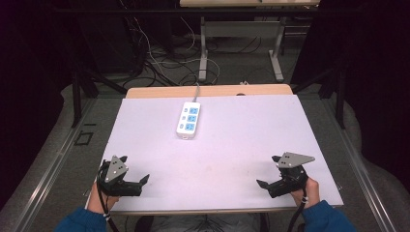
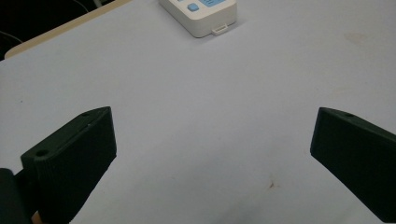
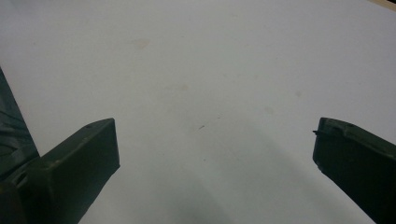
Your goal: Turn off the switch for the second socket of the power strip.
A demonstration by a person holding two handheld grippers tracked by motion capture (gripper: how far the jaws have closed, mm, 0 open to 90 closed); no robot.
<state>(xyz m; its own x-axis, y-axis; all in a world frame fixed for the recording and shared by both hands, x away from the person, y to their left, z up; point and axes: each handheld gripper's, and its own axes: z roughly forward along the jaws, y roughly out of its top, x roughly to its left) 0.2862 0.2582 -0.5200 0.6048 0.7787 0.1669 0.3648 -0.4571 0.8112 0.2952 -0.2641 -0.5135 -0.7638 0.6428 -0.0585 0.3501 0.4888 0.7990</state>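
Power strip point(image 1: 188, 120), white with blue sockets, lies flat on the white table point(image 1: 241, 140) toward its far middle, well apart from both grippers. The left gripper point(image 1: 140, 182) rests at the near left corner, jaws spread wide with nothing between them. The right gripper point(image 1: 265, 185) sits at the near right, jaws likewise wide apart and empty.

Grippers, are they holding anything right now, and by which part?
Nothing is held. The left gripper and right gripper are open over the white board, far from the power strip.
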